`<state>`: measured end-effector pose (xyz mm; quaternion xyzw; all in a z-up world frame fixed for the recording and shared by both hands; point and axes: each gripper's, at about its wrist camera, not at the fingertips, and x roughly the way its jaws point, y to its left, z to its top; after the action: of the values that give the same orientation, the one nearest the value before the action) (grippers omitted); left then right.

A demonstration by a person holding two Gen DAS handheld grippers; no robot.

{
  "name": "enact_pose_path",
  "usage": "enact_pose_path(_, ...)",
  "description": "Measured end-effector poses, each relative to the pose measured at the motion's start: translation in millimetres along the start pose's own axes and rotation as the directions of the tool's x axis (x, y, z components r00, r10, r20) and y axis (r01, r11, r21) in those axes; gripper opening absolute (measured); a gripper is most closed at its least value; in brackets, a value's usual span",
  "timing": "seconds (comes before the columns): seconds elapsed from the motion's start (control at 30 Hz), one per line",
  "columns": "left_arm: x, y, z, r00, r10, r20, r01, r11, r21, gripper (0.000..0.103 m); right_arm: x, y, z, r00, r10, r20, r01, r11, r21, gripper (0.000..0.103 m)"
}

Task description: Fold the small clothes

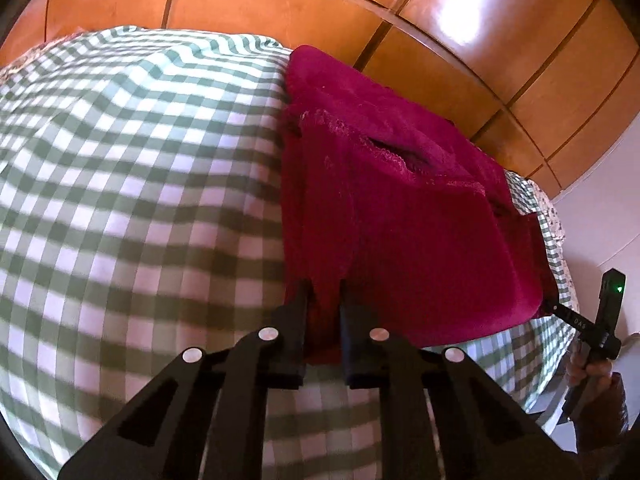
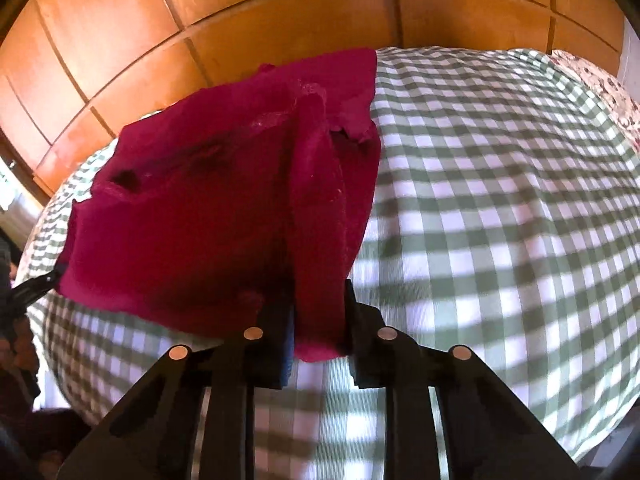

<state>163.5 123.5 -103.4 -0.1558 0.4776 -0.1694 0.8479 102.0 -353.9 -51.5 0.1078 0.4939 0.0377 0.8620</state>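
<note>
A dark red fleecy garment [image 1: 400, 200] lies on the green-and-white checked bed cover [image 1: 120, 160]. In the left wrist view my left gripper [image 1: 325, 292] is shut on the garment's near left corner, with a fold of cloth pinched between its black fingers. My right gripper [image 2: 320, 300] is shut on the opposite near corner of the same garment [image 2: 200, 220], with cloth bunched between its pads. Each gripper shows in the other's view: the right one [image 1: 576, 316] at the garment's right edge, the left one [image 2: 36, 284] at its left edge.
An orange wooden wardrobe [image 1: 280, 0] with panelled doors stands right behind the bed. The checked cover [image 2: 500, 200] spreads wide beside the garment. A floral sheet edge [image 2: 600, 92] shows at the far right. A person's hand [image 1: 596, 368] holds the right gripper.
</note>
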Motion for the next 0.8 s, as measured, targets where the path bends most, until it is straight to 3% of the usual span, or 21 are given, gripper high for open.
enact_pose_path(0.2,-29.3,5.3,-36.5,0.999,-0.036,-0.03,0.036,0.999,0.003,0.01,-28.4,0.8,-32.5,0.999,0.01,-0.047,-0.013,0.998,-0.055,0.019)
enact_pose_path(0.33,-52.7,1.1,-72.4,0.995,-0.052,-0.08,0.055,0.998,0.031,0.011,-45.4,-2.3,-59.8,0.992,0.005,-0.124,-0.019,0.993,-0.116,0.018)
enact_pose_path(0.43,-62.5,-0.2,-86.0,0.994,-0.055,-0.096,0.059,0.998,0.036,0.016,-53.7,-10.5,-72.3,0.987,0.009,-0.158,-0.024,0.995,-0.095,0.018)
enact_pose_path(0.5,-66.4,-2.2,-82.1,0.995,-0.069,-0.077,0.072,0.997,0.036,0.022,-60.1,-15.7,-67.1,0.992,0.016,-0.123,-0.024,0.998,-0.06,0.027)
enact_pose_path(0.57,-68.9,-3.1,-72.9,0.995,-0.079,-0.057,0.081,0.996,0.035,0.035,-65.7,-17.8,-54.9,0.998,0.026,-0.063,-0.028,0.999,-0.032,0.046)
enact_pose_path(0.67,-62.8,-2.5,-50.8,0.998,-0.067,-0.021,0.068,0.997,0.027,0.045,-58.9,-12.6,-31.4,1.0,0.005,-0.017,-0.006,0.999,-0.037,0.051)
enact_pose_path(0.8,-47.7,-9.5,-30.0,0.999,-0.052,0.007,0.052,0.997,0.051,0.046,-34.5,-6.2,-9.2,0.999,-0.039,0.005,0.039,0.998,-0.043,0.051)
